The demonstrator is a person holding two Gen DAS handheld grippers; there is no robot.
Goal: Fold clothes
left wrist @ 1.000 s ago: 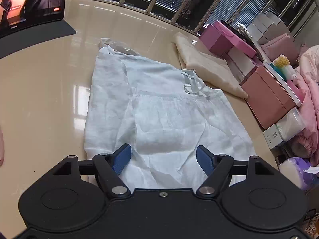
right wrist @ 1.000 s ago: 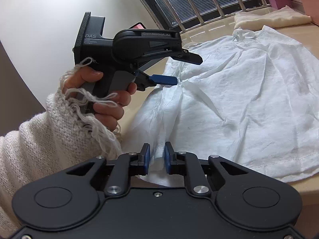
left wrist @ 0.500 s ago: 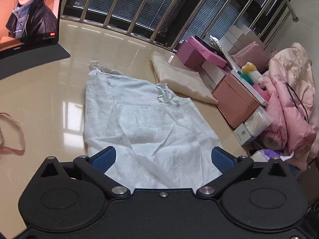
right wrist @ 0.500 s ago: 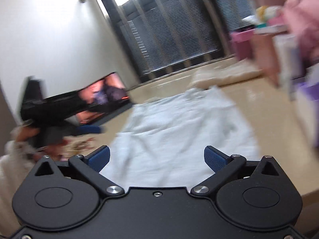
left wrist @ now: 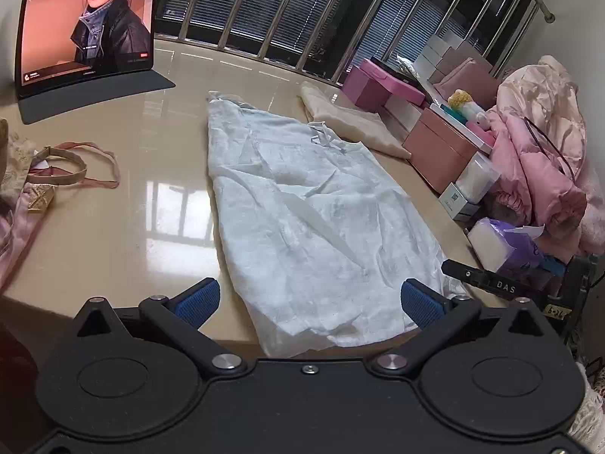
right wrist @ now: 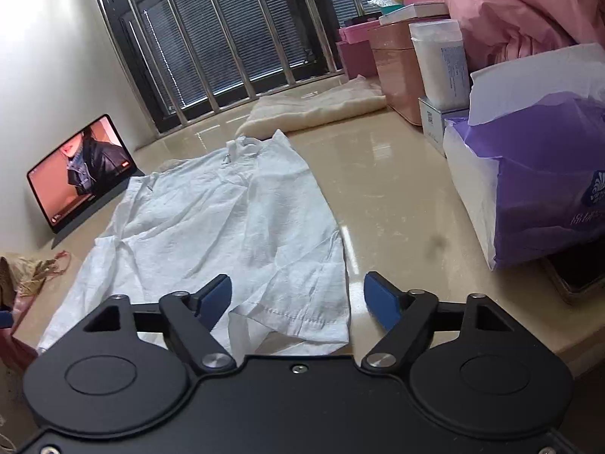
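The white garment [left wrist: 302, 212] lay flat on the desk [left wrist: 124, 227]; left gripper [left wrist: 310, 300] and right gripper [right wrist: 298, 299] hovered at its six-o'clock hem, fingers apart, holding nothing.

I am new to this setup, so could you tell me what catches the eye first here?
A white garment lies spread across the middle of the glossy beige table. A lit tablet stands at the far left, and pink boxes line the right edge.
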